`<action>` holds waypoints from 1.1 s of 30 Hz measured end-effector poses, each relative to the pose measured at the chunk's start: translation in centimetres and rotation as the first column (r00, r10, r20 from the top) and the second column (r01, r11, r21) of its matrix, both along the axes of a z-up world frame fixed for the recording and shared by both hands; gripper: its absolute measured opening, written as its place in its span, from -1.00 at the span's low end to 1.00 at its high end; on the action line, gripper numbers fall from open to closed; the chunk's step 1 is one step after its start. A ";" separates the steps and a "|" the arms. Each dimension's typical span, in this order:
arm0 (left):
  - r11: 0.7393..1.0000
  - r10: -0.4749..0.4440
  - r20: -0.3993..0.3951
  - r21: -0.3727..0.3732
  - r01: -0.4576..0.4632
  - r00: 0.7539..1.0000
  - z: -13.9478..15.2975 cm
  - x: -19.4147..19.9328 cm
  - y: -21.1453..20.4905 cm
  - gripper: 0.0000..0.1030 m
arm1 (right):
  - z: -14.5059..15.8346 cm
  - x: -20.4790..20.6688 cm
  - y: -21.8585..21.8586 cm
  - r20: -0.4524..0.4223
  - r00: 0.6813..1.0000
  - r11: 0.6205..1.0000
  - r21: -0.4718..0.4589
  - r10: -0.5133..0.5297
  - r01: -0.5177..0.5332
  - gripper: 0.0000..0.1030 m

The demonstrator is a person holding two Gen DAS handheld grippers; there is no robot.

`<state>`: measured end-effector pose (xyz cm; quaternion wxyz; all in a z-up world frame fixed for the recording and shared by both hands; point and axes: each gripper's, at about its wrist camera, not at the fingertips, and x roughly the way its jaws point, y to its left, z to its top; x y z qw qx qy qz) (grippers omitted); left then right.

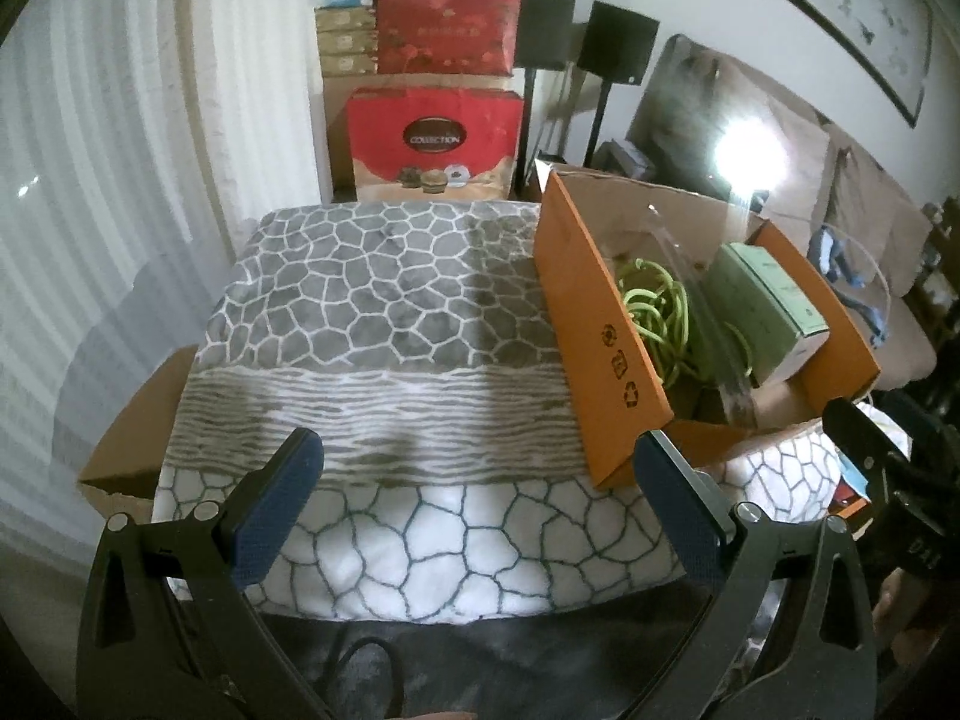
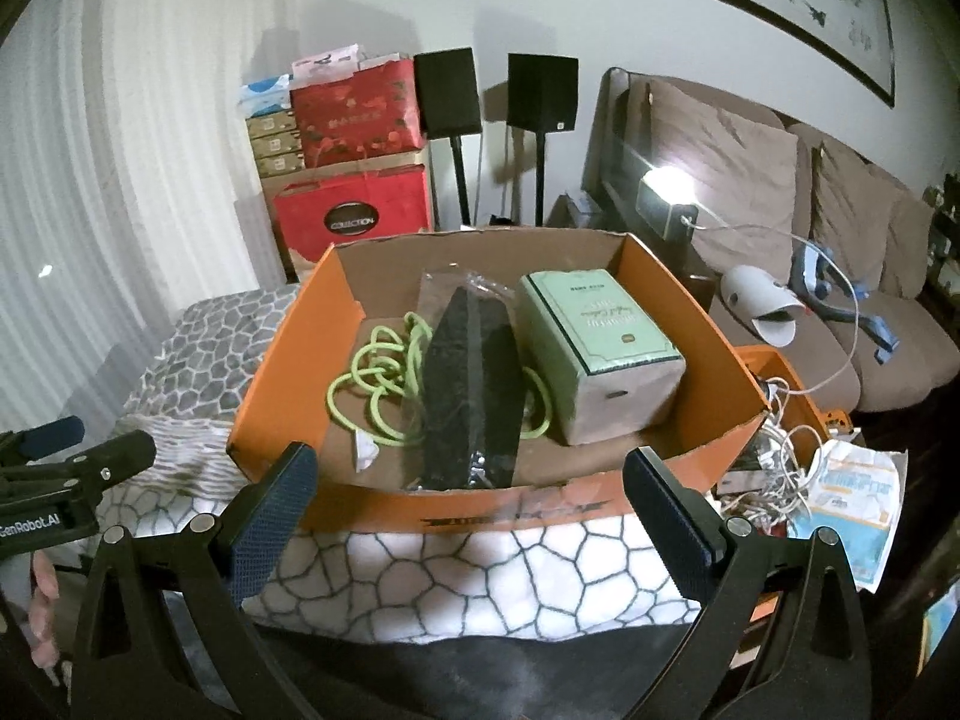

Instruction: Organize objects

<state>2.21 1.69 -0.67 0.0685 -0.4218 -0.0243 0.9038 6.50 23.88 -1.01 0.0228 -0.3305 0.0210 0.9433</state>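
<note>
An orange cardboard box point(image 2: 282, 360) stands on a grey-and-white patterned blanket point(image 2: 480, 576). Inside lie a coiled green cord point(image 2: 372, 384), a black wedge-shaped object in clear wrap point(image 2: 474, 384) and a pale green box point(image 2: 600, 348). The orange box also shows in the left wrist view point(image 1: 594, 336), with the green cord point(image 1: 654, 312) and green box point(image 1: 774, 312). My right gripper point(image 2: 474, 510) is open and empty, just in front of the box's near wall. My left gripper point(image 1: 480, 498) is open and empty over the blanket point(image 1: 372, 300), left of the box.
Red gift boxes point(image 1: 432, 138) are stacked against the wall behind the blanket. Two black speakers on stands point(image 2: 498, 96) stand beside them. A brown sofa point(image 2: 780, 222) is at the right. Tangled white cables and a paper packet point(image 2: 852, 492) lie right of the box.
</note>
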 end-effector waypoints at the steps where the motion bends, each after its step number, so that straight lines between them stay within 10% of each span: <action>1: 1.000 0.005 -0.005 -0.004 -0.005 1.000 0.0 0.0 -0.1 1.00 | 0.0 0.1 -0.1 -0.005 1.000 1.000 0.001 -0.002 0.002 0.99; 33: 1.000 0.027 -0.047 -0.009 -0.028 0.999 0.2 0.7 -0.1 1.00 | -0.4 0.2 -0.5 0.007 1.000 1.000 0.001 0.002 -0.002 0.99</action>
